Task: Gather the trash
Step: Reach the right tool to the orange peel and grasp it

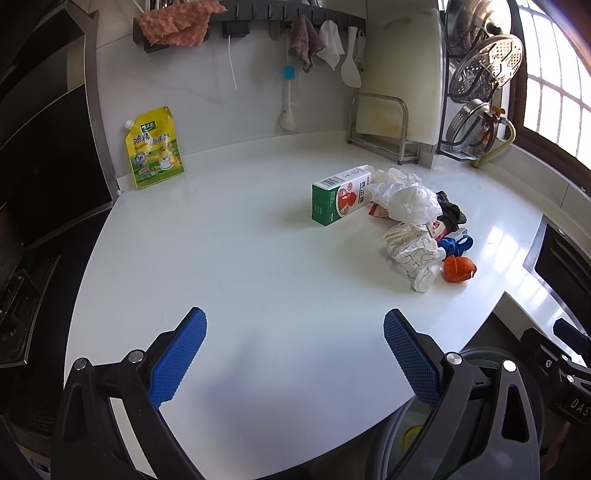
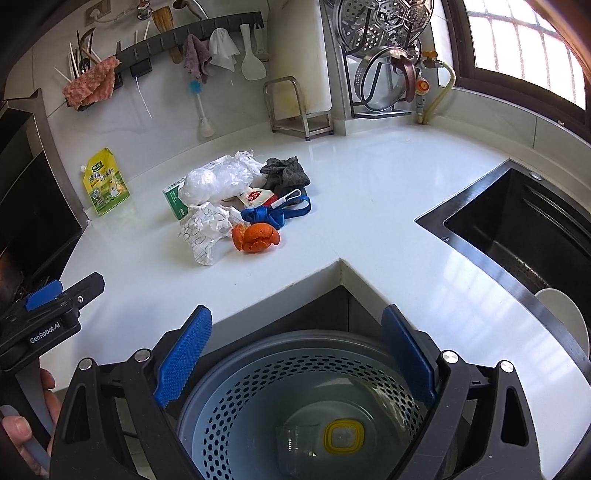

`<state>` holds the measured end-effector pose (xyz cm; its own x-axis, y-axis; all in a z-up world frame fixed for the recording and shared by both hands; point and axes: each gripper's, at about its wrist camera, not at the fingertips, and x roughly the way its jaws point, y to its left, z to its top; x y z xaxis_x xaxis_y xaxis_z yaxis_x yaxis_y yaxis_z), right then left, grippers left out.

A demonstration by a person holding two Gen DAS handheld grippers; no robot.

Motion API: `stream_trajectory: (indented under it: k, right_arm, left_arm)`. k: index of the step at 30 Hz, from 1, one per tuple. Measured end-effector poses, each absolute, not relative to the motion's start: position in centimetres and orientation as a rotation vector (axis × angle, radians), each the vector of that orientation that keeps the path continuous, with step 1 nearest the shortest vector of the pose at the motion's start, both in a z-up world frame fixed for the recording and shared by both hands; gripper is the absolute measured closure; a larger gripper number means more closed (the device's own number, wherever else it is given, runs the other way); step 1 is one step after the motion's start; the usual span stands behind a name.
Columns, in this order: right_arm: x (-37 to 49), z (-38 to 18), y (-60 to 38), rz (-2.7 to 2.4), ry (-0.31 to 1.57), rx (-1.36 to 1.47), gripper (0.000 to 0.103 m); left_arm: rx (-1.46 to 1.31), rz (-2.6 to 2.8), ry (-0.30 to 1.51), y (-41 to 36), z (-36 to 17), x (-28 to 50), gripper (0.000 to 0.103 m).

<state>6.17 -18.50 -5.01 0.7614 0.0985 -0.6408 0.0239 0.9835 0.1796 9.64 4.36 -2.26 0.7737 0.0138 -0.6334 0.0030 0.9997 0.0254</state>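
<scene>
A heap of trash lies on the white counter (image 1: pixel 258 258): a green and white carton (image 1: pixel 338 197), a clear plastic bag (image 1: pixel 410 201), crumpled printed paper (image 1: pixel 415 254), orange peel (image 1: pixel 458 269), a blue strap (image 1: pixel 456 245) and a dark cloth (image 1: pixel 451 212). My left gripper (image 1: pixel 295 350) hangs open over bare counter, well short of the heap. In the right wrist view the same peel (image 2: pixel 255 238), paper (image 2: pixel 205 230), strap (image 2: pixel 275 214) and carton (image 2: pixel 173 201) lie ahead. My right gripper (image 2: pixel 297 352) is open above a grey perforated bin (image 2: pixel 229 391) holding a clear container with a yellow lid (image 2: pixel 341 435).
A yellow seasoning pouch (image 1: pixel 154 147) leans on the back wall. A cutting-board rack (image 1: pixel 380 125) and a rack of steel lids (image 1: pixel 484 74) stand at the back right. A black sink (image 2: pixel 524 221) is sunk into the counter on the right. Cloths hang from a wall rail (image 1: pixel 258 14).
</scene>
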Motion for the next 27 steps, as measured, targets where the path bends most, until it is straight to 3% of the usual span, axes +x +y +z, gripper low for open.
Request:
stream_trajectory:
  k: [27]
  right_arm:
    - [11.0,-5.2,-16.9,0.075,0.668,0.144,0.014]
  left_arm:
    - [-0.014,0.021,0.724,5.4,-3.7,14.0,0.007]
